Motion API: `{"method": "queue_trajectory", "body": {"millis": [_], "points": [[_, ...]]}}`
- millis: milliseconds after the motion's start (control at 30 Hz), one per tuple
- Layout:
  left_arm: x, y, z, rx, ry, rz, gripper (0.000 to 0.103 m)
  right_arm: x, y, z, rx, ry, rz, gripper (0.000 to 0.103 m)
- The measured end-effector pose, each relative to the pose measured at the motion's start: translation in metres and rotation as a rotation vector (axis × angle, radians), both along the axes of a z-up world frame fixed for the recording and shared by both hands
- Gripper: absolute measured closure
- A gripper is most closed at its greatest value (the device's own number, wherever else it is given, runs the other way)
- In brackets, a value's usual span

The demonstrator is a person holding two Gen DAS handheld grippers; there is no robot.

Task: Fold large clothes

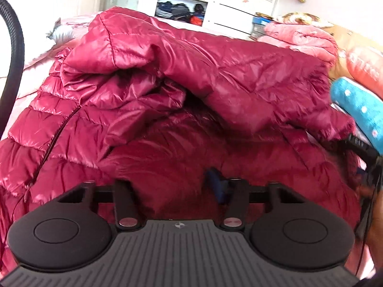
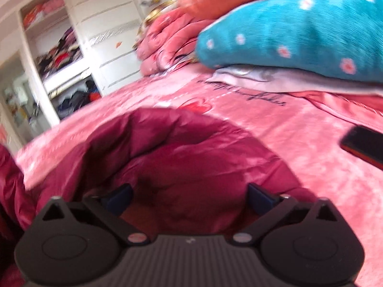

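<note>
A shiny dark red quilted down jacket [image 1: 167, 83] lies bunched on a pink bed. It fills the left wrist view, with a zip [image 1: 57, 131] running down its left side. My left gripper [image 1: 177, 186] is open, its jaws spread over the jacket fabric, which lies between and under them. In the right wrist view a part of the jacket [image 2: 182, 148] lies on the pink bedspread [image 2: 299, 167]. My right gripper [image 2: 189, 196] is open wide, with jacket fabric lying between its blue-padded fingers [image 2: 259, 197].
A blue flowered pillow [image 2: 299, 31] and folded pink quilts [image 2: 167, 40] are stacked at the head of the bed. A dark phone [image 2: 363, 146] lies on the bedspread at the right. A white wardrobe [image 1: 215, 7] with open shelves stands behind the bed.
</note>
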State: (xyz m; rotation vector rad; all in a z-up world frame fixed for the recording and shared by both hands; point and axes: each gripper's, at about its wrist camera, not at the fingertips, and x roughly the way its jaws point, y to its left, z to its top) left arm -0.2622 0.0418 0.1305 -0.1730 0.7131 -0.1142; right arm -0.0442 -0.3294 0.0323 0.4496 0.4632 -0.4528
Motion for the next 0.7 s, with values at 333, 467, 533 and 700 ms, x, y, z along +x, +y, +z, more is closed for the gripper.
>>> {"method": "queue_trajectory", "body": {"millis": [333, 467, 533, 700], "points": [[0.088, 0.008, 0.058, 0.014, -0.138, 0.05, 0.089, -0.013, 0.036, 0.007, -0.048, 0.024, 0.096, 0.0], [0.148, 0.001, 0.077, 0.087, -0.231, 0.068, 0.089, -0.016, 0.041, 0.01, -0.05, 0.006, 0.109, 0.0], [0.182, -0.003, 0.085, 0.108, -0.263, 0.1, 0.089, -0.016, 0.044, 0.011, -0.065, 0.008, 0.125, 0.0], [0.269, -0.008, 0.093, 0.193, -0.297, 0.192, 0.089, -0.011, 0.058, 0.014, -0.121, -0.009, 0.195, 0.001]]}}
